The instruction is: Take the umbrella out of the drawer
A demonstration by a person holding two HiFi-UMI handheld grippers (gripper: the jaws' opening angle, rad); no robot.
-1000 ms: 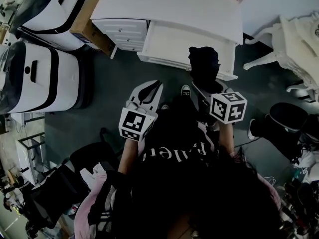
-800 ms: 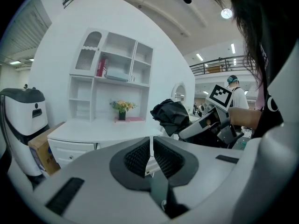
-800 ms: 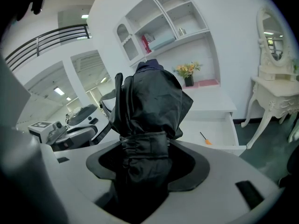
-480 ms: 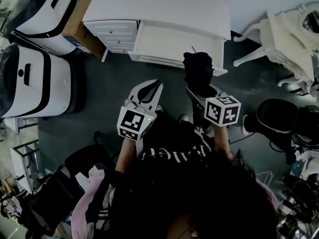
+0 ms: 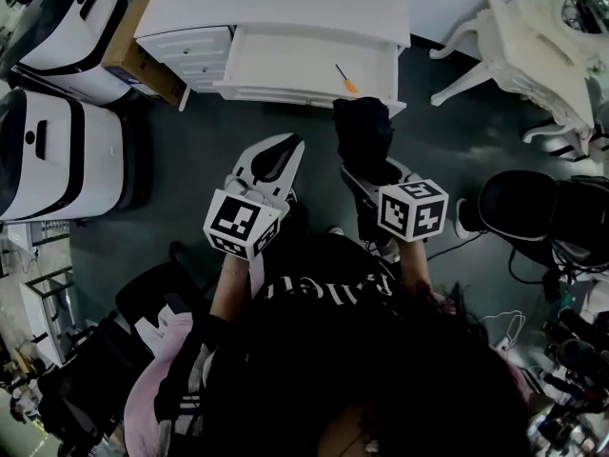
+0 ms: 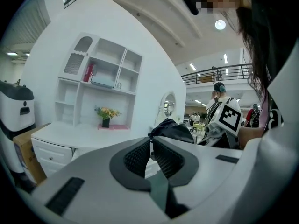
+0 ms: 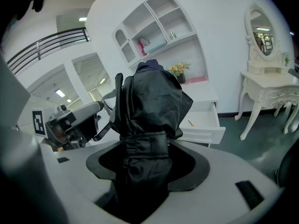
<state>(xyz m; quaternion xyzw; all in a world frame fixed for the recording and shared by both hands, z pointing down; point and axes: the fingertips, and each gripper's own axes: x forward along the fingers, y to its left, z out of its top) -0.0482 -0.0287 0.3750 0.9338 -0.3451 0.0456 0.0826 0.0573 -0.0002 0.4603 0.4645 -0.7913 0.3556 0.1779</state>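
Both forearms reach out from the person's body toward the far side, side by side over the dark floor (image 5: 200, 150). The left hand-held gripper (image 5: 288, 144) points far and a little to the right. Its jaws are drawn together with nothing between them, as the left gripper view shows (image 6: 151, 147). The right hand-held gripper (image 5: 376, 171) is clamped on the umbrella (image 5: 362, 131). This is a folded black bundle, and the jaws close on it at its strap band (image 7: 145, 155). The rest of it rises out of the jaws, loose and creased (image 7: 152, 97).

The umbrella is out of the drawer (image 5: 285, 65). In the head view its far end lies just in front of the drawer's near right corner. The drawer stands pulled open from the white counter (image 5: 276, 3) and holds a thin orange-tipped stick (image 5: 344, 77) near its right end.

Each hand-held gripper carries a cube with black-and-white square markers, left (image 5: 241, 224) and right (image 5: 412, 208); these are patterns, not words. The only writing is white lettering on the person's black shirt (image 5: 328, 288). It is seen upside down and partly hidden, so it cannot be read whole.
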